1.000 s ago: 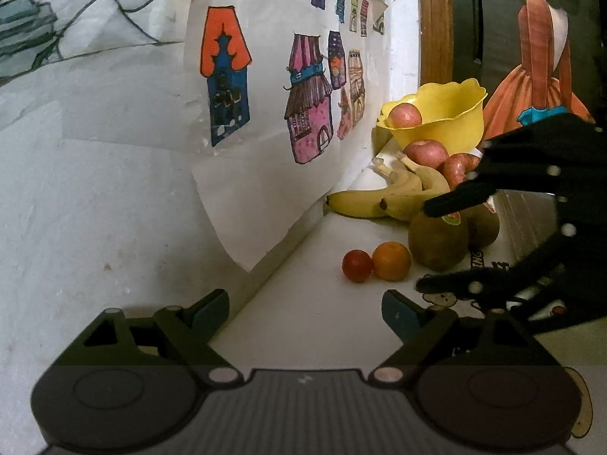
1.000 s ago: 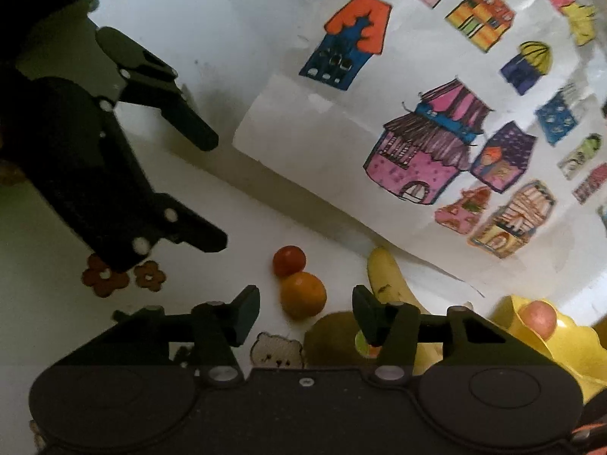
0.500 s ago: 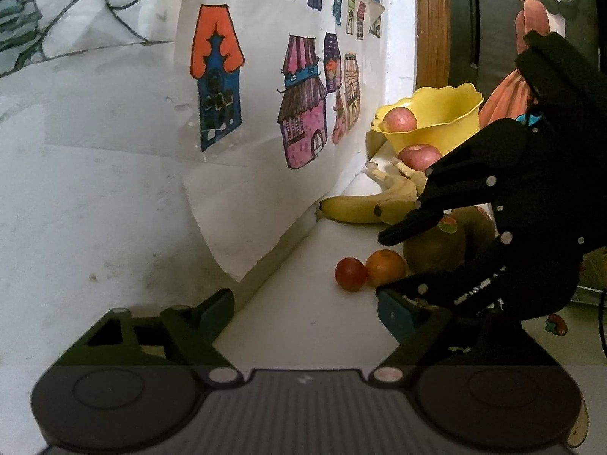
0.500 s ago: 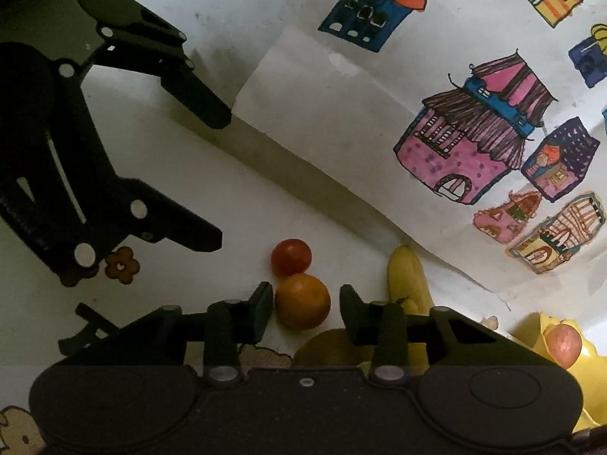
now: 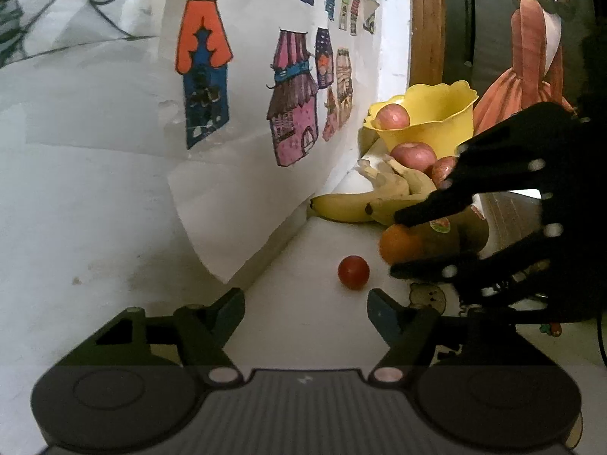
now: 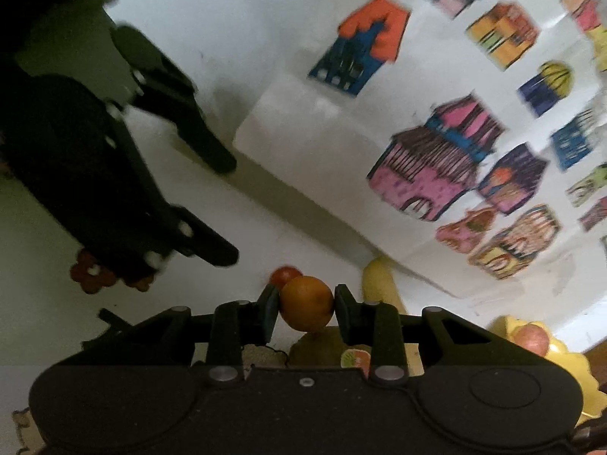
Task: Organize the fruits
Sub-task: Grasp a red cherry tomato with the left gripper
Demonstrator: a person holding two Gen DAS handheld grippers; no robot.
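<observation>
Pinching orange (image 6: pixel 306 308) between both pads, right tool (image 6: pixel 306 309) low centre of frame; left tool (image 5: pixel 305 303) spread, empty. Lift straight up, clear red fruit (image 5: pixel 353 271) lower centre. Yellow bowl (image 5: pixel 436 117) upper right, bananas (image 5: pixel 364 204) crowding wall edge; open surface (image 5: pixel 303 265) lower centre.

orange (image 6: pixel 306 308): orange | tomato (image 5: pixel 353 271): red | bowl (image 5: pixel 436 121): yellow | bananas (image 5: pixel 364 204): yellow | apples (image 5: pixel 413 156): pink-red
</observation>
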